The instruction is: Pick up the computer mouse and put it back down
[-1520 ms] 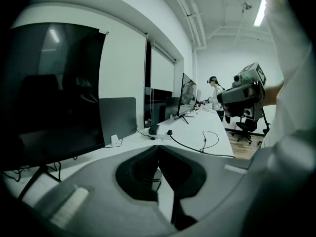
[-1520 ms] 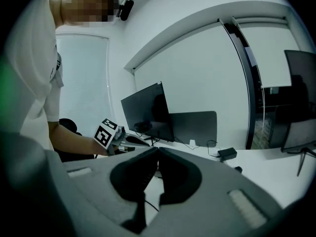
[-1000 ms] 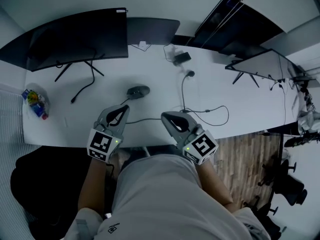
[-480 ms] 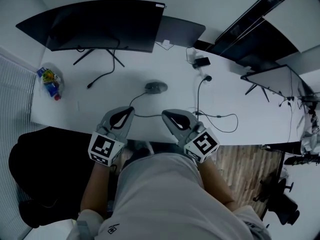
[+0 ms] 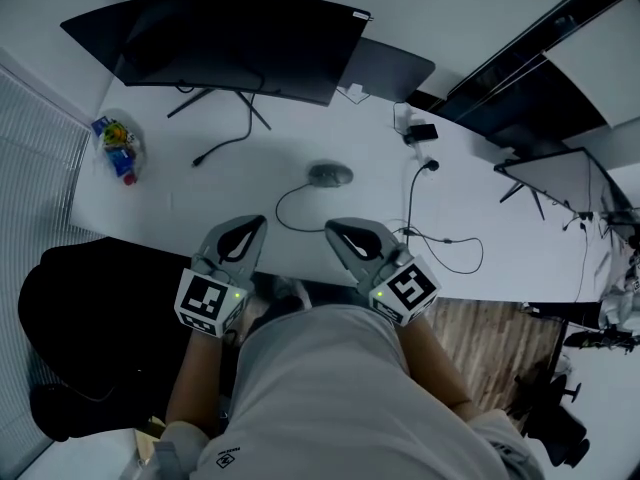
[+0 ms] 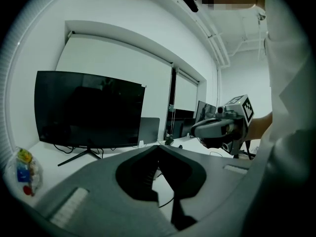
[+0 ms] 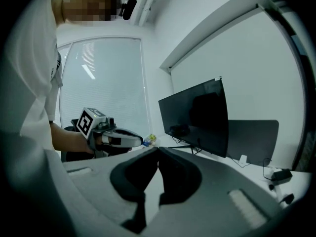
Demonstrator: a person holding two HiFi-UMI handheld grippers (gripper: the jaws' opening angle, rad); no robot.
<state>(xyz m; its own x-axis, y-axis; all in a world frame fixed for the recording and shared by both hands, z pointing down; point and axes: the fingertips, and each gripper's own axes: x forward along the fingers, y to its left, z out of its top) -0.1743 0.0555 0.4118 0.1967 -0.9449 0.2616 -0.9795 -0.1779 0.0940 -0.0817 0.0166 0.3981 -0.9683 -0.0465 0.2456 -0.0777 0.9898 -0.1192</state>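
Observation:
The dark computer mouse lies on the white desk, its thin cable looping toward the near edge. My left gripper hovers over the desk's near edge, below and left of the mouse, jaws shut and empty. My right gripper is beside it, straight below the mouse and well short of it, also shut with nothing held. In the left gripper view the tips meet, and the right gripper shows to the right. The right gripper view shows its tips meeting, with the left gripper to the left.
A large curved monitor stands at the desk's back, with a dark panel beside it. A second screen is at the right. A colourful packet lies far left. A charger and cables trail right of the mouse.
The head view has swung, so desk, monitor and mouse sit further right in the picture. Both grippers stay shut, side by side at the near edge. The mouse rests on the desk throughout.

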